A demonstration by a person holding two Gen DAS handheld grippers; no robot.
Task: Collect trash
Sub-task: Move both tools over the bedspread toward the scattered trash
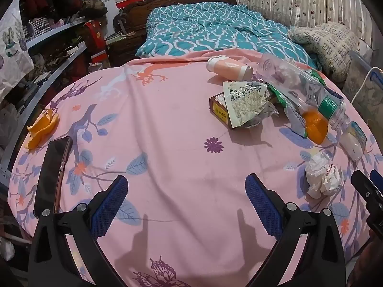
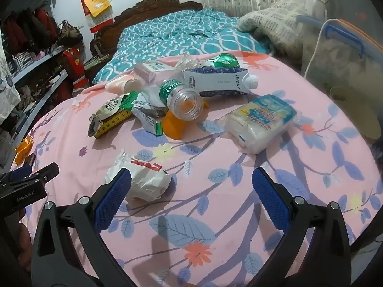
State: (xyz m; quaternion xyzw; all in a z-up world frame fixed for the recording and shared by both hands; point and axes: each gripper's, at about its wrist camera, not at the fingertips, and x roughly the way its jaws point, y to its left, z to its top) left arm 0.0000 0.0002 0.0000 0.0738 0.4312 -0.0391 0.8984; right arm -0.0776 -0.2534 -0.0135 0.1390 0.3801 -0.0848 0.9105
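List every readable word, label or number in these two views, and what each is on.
"GenRobot.AI": on the left gripper body, seen in the right wrist view.
"优选": on the torn snack wrapper, top corner; the rest is too blurred.
Green bottle label: white characters, unreadable.
Milk carton, tissue pack, yellow box, wall calendar: print too small or blurred.

Crumpled paper (image 2: 141, 181) before trash pile (image 2: 167, 95)
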